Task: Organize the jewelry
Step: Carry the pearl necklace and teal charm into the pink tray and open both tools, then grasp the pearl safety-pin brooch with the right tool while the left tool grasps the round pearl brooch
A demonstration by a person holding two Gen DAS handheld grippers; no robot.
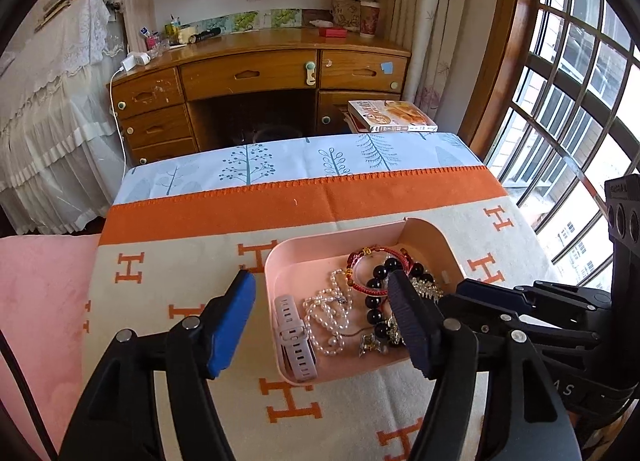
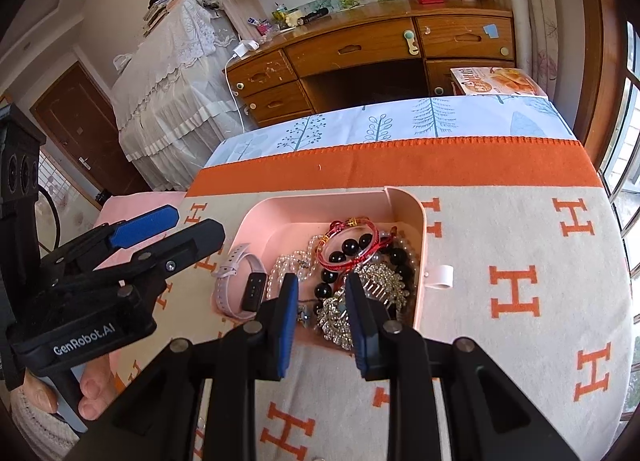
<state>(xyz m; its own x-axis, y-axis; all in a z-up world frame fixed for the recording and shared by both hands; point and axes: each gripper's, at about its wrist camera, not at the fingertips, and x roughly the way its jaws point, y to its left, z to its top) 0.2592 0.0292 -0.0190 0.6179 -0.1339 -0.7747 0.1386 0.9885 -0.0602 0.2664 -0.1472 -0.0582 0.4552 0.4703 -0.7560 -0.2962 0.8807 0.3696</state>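
I see both grippers, left [image 1: 320,301] and right [image 2: 320,297], gaping over the smooth pink tray [image 1: 276,261] of glossy beads [image 1: 376,285].

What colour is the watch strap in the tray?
Pale lilac-pink watch strap, lying at the tray's left side; the right wrist view shows it best.

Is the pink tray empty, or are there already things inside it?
Not empty. The pink tray holds a watch, a pearl strand, black beads and a red bangle.
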